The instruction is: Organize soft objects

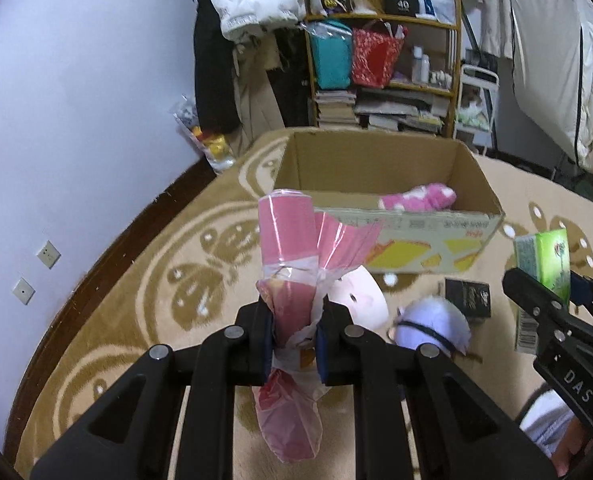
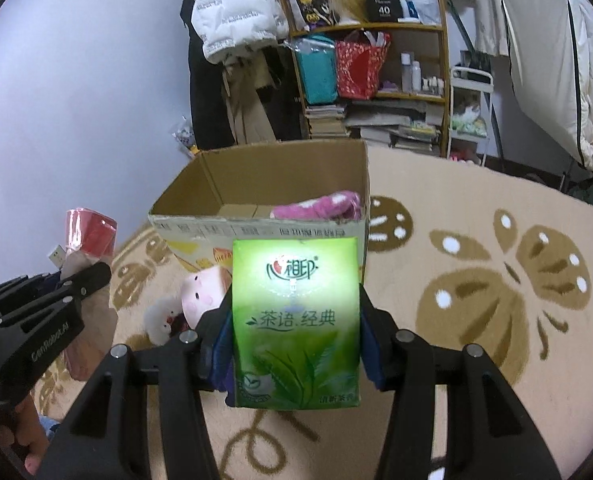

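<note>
So we've got our left gripper (image 1: 294, 330) clamped on a pink plastic-wrapped roll (image 1: 286, 240), and our right gripper (image 2: 292, 340) squeezing a green tissue pack (image 2: 294, 320). Cardboard box (image 2: 184, 196) sits at 12 o'clock, open top, pink fuzzy sock (image 2: 316, 206) inside. Bare rug (image 2: 476, 220) at 2 o'clock.

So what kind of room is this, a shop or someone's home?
Most likely a lived-in bedroom or spare room at home: a patterned beige carpet, a cluttered wooden shelf of books and bags, and a white puffer jacket hanging by the wall.
</note>
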